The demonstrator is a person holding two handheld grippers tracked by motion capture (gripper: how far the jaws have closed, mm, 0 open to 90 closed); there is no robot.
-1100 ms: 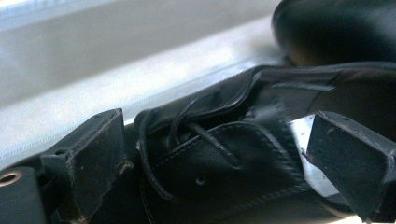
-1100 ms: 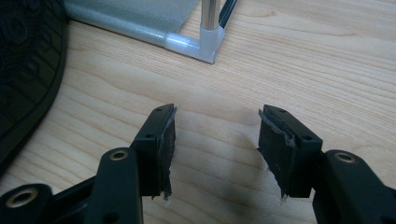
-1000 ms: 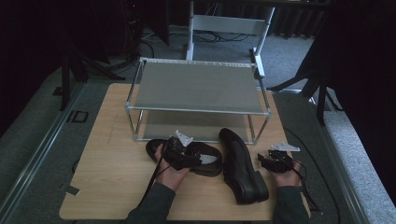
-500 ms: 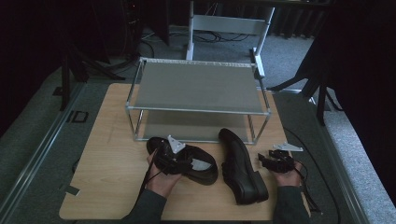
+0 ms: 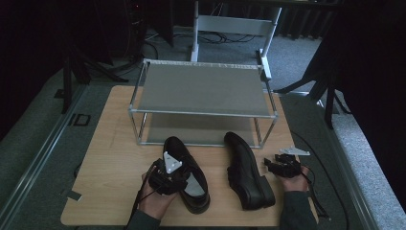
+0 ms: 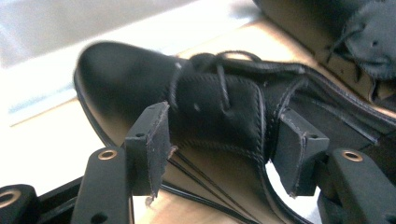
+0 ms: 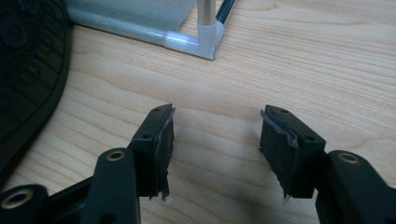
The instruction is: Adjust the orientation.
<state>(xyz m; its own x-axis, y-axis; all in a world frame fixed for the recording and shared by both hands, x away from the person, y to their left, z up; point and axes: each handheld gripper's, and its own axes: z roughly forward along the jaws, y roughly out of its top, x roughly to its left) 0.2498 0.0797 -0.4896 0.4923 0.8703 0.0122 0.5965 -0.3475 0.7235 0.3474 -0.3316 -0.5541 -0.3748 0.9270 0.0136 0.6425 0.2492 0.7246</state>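
two black lace-up shoes on a wooden table (image 5: 115, 143), in front of a two-tier metal rack (image 5: 203, 91). left shoe (image 5: 186, 175): upright, toe toward the rack, its near side covered in the high view by the left gripper (image 5: 168, 178) and the hand holding it. left gripper view: jaws have just been closing and straddle the laced flap of the shoe (image 6: 219, 100); the right pad meets the flap's edge, the left pad stands just clear, so no firm grip is visible. right shoe (image 5: 248, 170): lying on its side, sole toward the right gripper (image 5: 282, 166); its ribbed sole (image 7: 28, 65) is cut off at the frame edge. right gripper (image 7: 215, 140): jaws apart, nothing between them, over bare wood near a rack foot (image 7: 208, 39).
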